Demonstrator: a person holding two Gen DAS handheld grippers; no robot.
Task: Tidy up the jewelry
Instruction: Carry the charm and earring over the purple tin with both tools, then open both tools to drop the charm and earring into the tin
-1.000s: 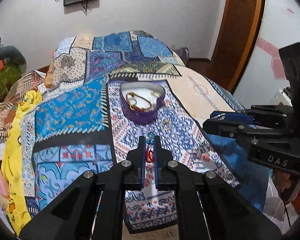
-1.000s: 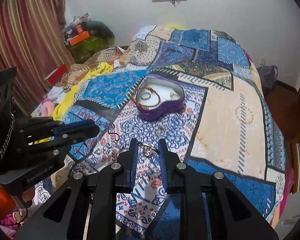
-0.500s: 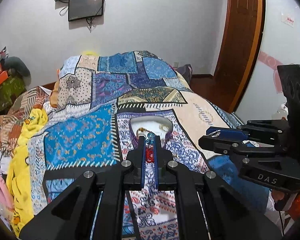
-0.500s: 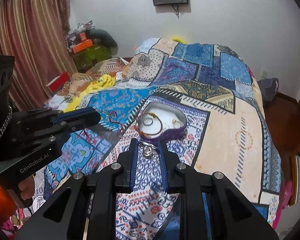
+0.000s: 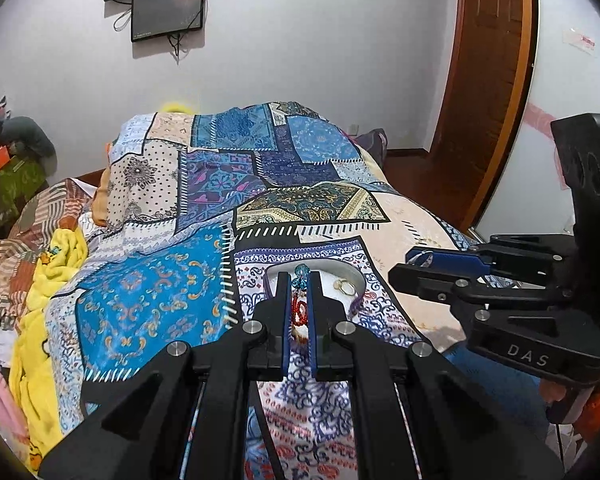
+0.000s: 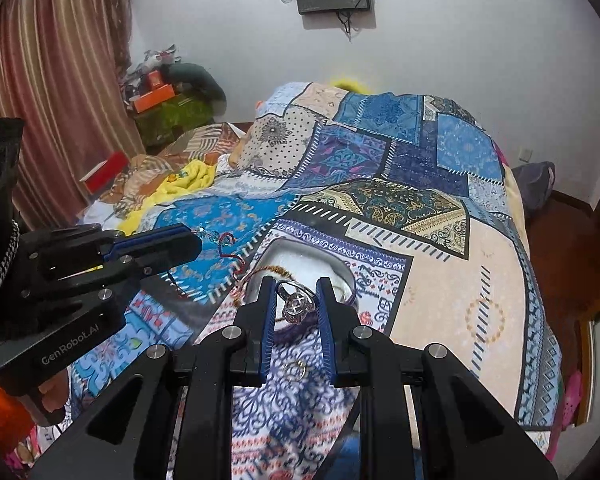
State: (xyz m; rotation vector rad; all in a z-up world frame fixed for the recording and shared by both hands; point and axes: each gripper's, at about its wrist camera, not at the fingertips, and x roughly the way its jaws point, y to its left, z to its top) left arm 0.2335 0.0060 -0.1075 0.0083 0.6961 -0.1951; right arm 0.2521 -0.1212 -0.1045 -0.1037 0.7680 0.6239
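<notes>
Fingers (image 5: 315, 292) of the left gripper (image 5: 299, 292) stand almost together in the left wrist view, pinching a beaded piece of jewelry (image 5: 299, 308) with a teal bead at its tip and red beads hanging lower between the blue pads. Just past the fingertips lies the purple jewelry box (image 5: 358, 280) with its white inside, resting on the patchwork quilt (image 5: 148, 308) of the bed; a gold ring (image 5: 346, 287) sits inside it toward the right. To the right, the right gripper (image 5: 414, 264) reaches in from the side at about the same height, near the box, with something small and silvery at its tip. A yellow blanket (image 5: 56, 264) is bunched at the left edge of the bed, a dark screen (image 5: 166, 12) hangs on the white wall, and a wooden door (image 5: 488, 80) stands at the right

From the right wrist view, the fingers (image 6: 268, 308) are narrow and clamped on a silver ring (image 6: 296, 304) held crosswise between the blue pads. The box's rim (image 6: 350, 280) and white inside show directly behind and under the ring. A second gold ring (image 6: 296, 369) lies on the quilt nearer the camera, between the fingers' bases. The left gripper comes in from the left, its beaded piece dangling from the tip over the blue patch, beside the box's left edge. Striped curtains (image 6: 48, 100) hang at the far left
</notes>
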